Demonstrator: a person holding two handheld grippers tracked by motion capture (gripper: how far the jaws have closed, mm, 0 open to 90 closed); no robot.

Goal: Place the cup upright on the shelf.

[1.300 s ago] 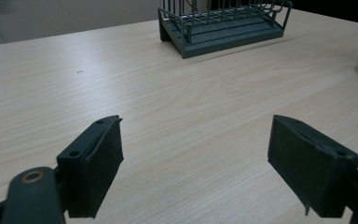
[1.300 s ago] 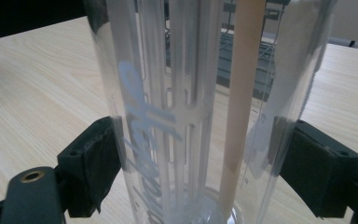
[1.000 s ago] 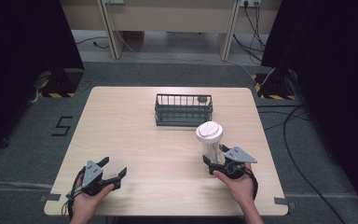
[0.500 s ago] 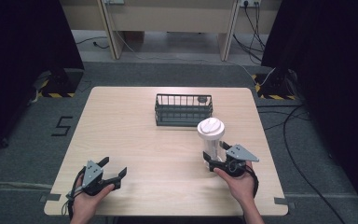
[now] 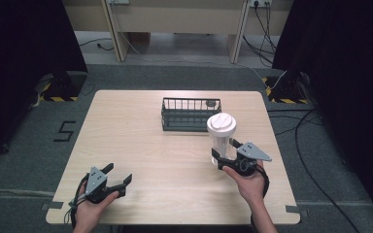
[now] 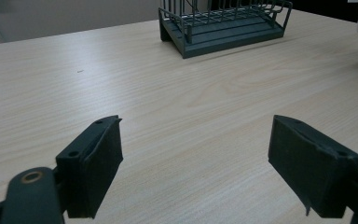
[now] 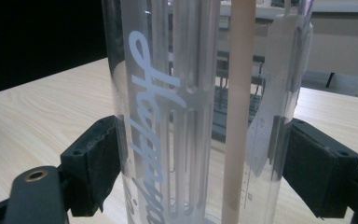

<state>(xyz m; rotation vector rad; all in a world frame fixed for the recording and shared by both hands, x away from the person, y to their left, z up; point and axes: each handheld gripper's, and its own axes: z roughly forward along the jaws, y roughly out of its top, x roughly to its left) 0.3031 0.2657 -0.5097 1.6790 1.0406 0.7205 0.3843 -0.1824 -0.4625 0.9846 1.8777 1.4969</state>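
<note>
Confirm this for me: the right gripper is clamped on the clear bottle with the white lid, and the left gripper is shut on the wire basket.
Not quite. The left gripper is open and holds nothing; the left gripper view shows the wire basket standing farther off on the table. The right gripper is indeed clamped on the clear bottle with the white lid.

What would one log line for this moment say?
left claw: open, idle | right claw: shut on clear bottle | bottle: upright, near wire rack
</note>
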